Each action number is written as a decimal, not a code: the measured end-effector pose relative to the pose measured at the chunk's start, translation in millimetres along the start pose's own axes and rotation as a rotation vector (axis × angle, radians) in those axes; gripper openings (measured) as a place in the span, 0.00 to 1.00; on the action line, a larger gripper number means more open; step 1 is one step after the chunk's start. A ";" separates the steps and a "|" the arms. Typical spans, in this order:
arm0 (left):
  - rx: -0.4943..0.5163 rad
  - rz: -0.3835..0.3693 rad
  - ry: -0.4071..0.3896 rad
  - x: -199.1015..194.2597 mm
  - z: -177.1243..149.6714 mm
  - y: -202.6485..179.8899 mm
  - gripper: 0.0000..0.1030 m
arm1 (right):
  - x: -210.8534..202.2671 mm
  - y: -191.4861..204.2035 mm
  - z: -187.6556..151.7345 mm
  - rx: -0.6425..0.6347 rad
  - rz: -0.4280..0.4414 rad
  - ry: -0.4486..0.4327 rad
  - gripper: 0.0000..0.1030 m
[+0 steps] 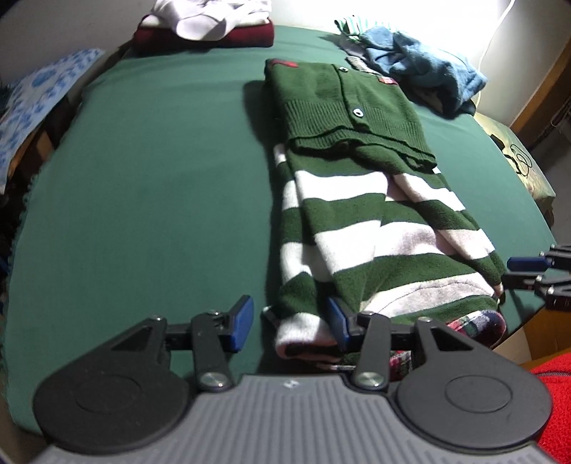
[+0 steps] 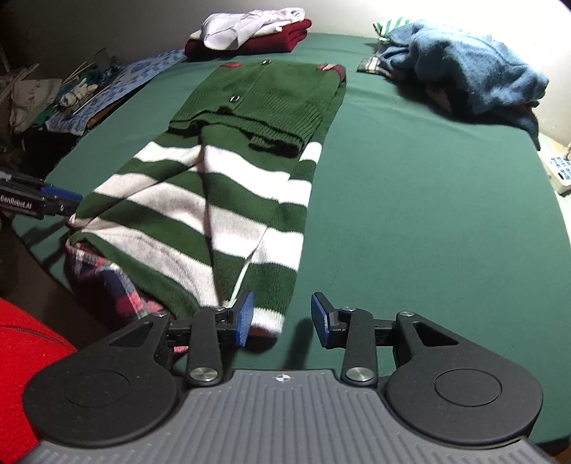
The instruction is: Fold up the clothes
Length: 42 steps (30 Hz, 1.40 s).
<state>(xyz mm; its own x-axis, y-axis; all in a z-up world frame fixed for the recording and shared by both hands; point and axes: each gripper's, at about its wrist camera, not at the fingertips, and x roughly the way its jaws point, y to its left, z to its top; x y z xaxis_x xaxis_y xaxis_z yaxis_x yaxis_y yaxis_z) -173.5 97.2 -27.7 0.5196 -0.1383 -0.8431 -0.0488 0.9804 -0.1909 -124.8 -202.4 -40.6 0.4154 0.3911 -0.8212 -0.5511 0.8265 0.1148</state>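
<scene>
A green cardigan with green and white stripes [image 1: 357, 214] [image 2: 232, 200] lies folded into a long strip on the green table cover [image 1: 160, 178] [image 2: 410, 196]. Its plaid lining [image 1: 478, 321] [image 2: 107, 278] shows at the near end by the table edge. My left gripper [image 1: 289, 323] stands open at the near left corner, with the white hem [image 1: 303, 332] between its pads. At the near right corner my right gripper [image 2: 282, 319] is open too, and the hem corner [image 2: 267, 321] reaches in beside its left pad. Each gripper shows at the edge of the other's view.
A folded maroon and white stack [image 1: 203, 28] [image 2: 249, 32] sits at the far end. A loose blue pile [image 1: 421, 67] [image 2: 464, 67] lies at the far right. Clutter and a blue patterned cloth [image 2: 117, 85] flank the left side. Red fabric [image 2: 21, 357] is close by me.
</scene>
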 end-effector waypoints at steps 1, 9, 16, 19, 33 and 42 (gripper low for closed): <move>-0.004 0.002 0.002 -0.2 -0.1 -0.8 0.46 | 0.3 0.1 -1.7 -0.007 0.003 -0.003 0.37; -0.006 0.002 0.013 -3.8 -4.1 -14.3 0.29 | 2.7 -5.2 -7.0 -0.008 0.040 -0.015 0.38; 0.011 0.000 0.008 -11.1 -8.9 -25.6 0.11 | 2.5 -4.5 -9.4 -0.026 0.052 -0.029 0.35; 0.000 -0.012 0.014 -14.4 -10.9 -26.5 0.10 | 2.3 -3.9 -9.7 -0.034 0.053 -0.028 0.34; -0.004 -0.027 0.006 -31.9 -8.0 -3.5 0.44 | -3.8 -12.0 -11.0 0.009 0.070 -0.033 0.35; 0.042 -0.072 0.059 -4.2 -5.7 -11.5 0.55 | -2.0 -9.5 -10.4 -0.006 0.062 -0.021 0.37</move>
<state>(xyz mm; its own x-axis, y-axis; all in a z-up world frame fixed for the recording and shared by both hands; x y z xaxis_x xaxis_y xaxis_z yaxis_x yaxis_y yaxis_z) -180.0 85.7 -24.8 0.4697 -0.2153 -0.8561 0.0234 0.9725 -0.2317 -127.9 -215.3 -45.9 0.3957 0.4499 -0.8006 -0.5806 0.7980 0.1615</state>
